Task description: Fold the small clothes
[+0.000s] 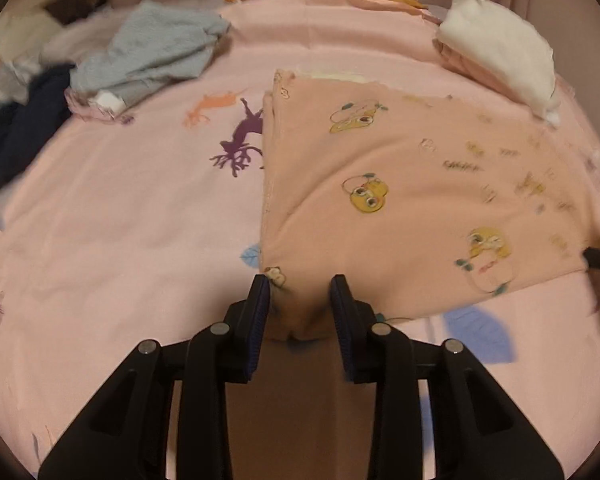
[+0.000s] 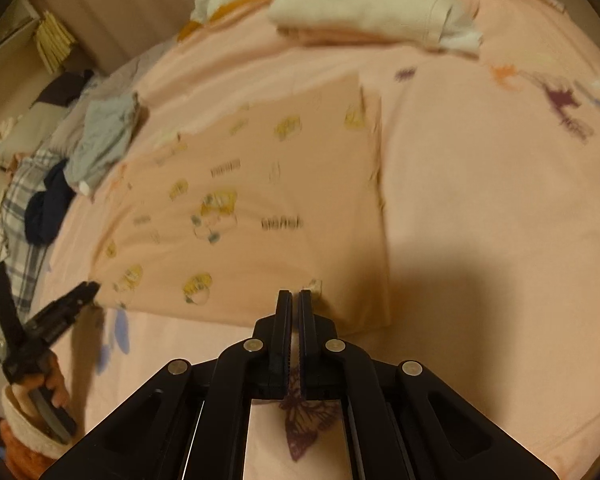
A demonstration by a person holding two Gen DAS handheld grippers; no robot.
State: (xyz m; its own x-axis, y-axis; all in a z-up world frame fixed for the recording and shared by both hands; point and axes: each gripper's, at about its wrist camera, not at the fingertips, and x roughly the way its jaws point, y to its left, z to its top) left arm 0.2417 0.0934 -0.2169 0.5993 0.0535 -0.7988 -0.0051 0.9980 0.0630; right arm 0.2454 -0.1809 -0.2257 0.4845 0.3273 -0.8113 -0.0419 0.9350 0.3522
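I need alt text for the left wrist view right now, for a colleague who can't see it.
The left gripper has its fingers apart around the near corner of a peach printed garment lying folded on a pink bedsheet. A grey garment and dark clothes lie far left; a white folded stack sits far right.

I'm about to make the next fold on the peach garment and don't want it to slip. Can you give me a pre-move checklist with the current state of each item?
1. Left hand-held gripper around the garment corner: ok, cloth sits between its fingers, though they are not pressed together.
2. Right hand-held gripper clamped on the near edge: cannot tell; fingers nearly together, cloth between them unclear.
3. Garment flat: ok, no big wrinkles.
4. Folded stack clear of the garment: ok in the right view.
5. Unfolded pile apart: ok.
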